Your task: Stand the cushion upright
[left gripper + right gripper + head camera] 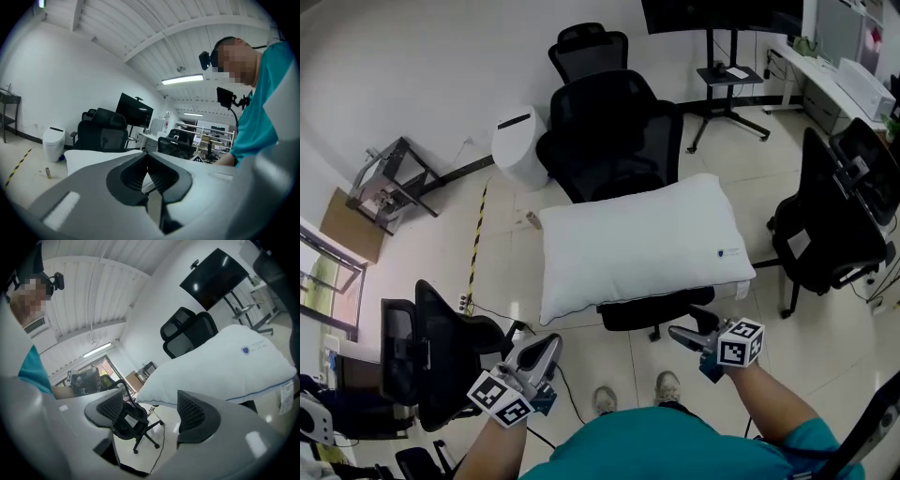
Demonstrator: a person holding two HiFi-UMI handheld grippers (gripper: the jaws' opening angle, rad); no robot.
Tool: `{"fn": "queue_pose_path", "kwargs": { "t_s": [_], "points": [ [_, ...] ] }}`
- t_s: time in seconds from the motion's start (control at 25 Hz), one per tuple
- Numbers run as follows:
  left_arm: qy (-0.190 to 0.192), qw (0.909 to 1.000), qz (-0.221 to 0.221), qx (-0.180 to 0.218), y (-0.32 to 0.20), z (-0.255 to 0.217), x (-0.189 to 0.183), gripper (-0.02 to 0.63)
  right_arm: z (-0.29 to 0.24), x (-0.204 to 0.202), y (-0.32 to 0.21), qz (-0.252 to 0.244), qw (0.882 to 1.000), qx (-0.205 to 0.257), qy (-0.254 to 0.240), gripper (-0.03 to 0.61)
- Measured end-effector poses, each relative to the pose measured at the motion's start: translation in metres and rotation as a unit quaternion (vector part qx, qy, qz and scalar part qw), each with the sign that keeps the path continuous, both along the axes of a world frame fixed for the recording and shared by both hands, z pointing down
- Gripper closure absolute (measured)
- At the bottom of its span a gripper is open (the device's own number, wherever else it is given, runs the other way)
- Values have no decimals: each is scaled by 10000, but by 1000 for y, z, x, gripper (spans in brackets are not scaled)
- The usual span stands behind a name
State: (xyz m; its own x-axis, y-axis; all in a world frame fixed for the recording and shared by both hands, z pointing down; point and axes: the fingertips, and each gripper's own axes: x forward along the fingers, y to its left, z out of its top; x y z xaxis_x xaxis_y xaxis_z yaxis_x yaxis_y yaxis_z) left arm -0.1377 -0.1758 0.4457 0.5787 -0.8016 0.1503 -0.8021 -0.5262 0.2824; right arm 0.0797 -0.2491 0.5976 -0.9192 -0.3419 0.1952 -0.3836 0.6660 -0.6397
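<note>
The white cushion [637, 244] rests on the seat of a black office chair [614, 131] in the middle of the floor. Its long side runs left to right in front of the backrest. The left gripper [544, 349] hangs near the person, to the left and well short of the cushion. Its fingers [161, 174] meet at the tips with nothing between them. The right gripper [692, 328] sits just on the near side of the cushion's right corner. Its fingers [193, 412] stand partly apart and hold nothing, with the cushion beyond their tips.

Bright, even light from a long white ceiling tube lamp [183, 79]; soft shadows; fisheye curving and dark corners in both gripper views.
</note>
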Motion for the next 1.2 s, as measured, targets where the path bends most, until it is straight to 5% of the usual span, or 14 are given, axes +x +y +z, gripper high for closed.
{"fn": "queue_pose_path", "kwargs": {
  "t_s": [0.28,0.52,0.92,1.2],
  "points": [
    [44,9963,805,-286,-23,40,-9,603,83,-23,-41,1022,9871,-1182,-338,31],
    [27,9925,1107,-513,-20,58,-33,603,136,-37,-68,2376,9264,-2434,-1615,-17],
    [58,9939,689,-856,1,83,-77,603,148,-48,-133,3002,8862,-2207,-2753,-18],
    [39,9929,489,-1080,8,101,-89,603,186,-48,-156,3169,8792,-2258,-2749,-18]
  ]
}}
